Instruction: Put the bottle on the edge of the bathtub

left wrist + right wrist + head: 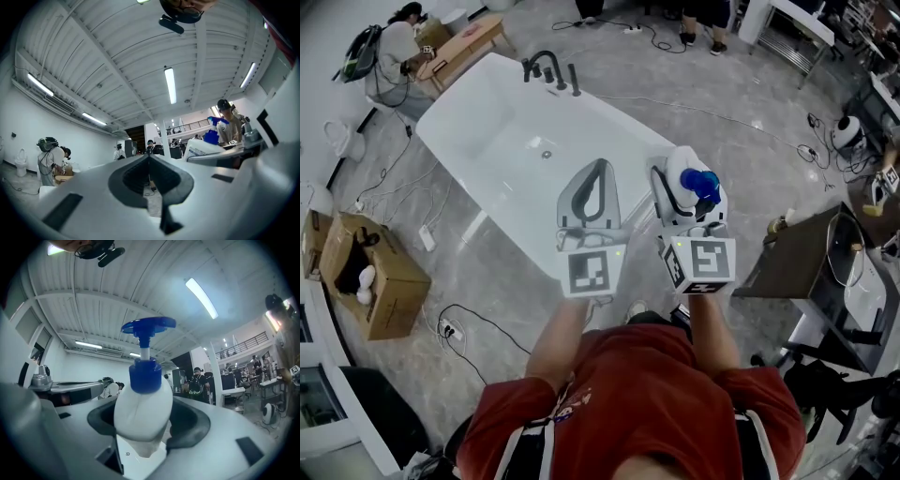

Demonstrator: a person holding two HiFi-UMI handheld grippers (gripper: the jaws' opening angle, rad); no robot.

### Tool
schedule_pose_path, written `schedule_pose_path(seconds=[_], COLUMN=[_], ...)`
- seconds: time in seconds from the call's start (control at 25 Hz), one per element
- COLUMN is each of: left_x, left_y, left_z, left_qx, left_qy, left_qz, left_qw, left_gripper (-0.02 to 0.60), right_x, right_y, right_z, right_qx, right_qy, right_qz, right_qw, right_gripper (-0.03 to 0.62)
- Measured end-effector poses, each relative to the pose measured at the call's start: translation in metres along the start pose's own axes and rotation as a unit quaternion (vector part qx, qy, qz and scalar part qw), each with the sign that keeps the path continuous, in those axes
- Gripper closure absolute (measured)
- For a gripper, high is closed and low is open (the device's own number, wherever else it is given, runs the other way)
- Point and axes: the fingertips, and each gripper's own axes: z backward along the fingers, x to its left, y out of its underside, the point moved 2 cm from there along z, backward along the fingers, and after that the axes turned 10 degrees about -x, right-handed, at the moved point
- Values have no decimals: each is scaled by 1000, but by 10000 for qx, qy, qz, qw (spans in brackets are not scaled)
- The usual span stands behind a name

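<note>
A white bottle with a blue pump top sits upright between the jaws of my right gripper, which is shut on its body. In the right gripper view the bottle fills the gap of the right gripper, pump head pointing at the ceiling. My left gripper is beside it, shut with nothing in it; its tips meet in the left gripper view, where the bottle shows to the right. Both grippers hover over the near end of the white bathtub.
A black faucet stands on the tub's far rim. A cardboard box and cables lie on the floor at left. A dark table is at right. A person crouches at far left by a wooden crate.
</note>
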Motion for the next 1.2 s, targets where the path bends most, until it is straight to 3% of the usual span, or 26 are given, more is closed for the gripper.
schedule_pose_path(seconds=[0.64,1.2], left_x=[-26,17], left_y=[28,57], left_z=[-49,-107], left_qx=[113,102], left_qy=[-68,-97], left_qz=[62,68], left_qw=[9999,9999], left_gripper=[566,566], right_x=[-51,-52], right_y=[21,38], right_z=[-24,-99], right_qx=[102,128], right_qy=[-49,-184], right_qz=[-81,55], right_qw=[9999,9997], right_gripper=[319,319])
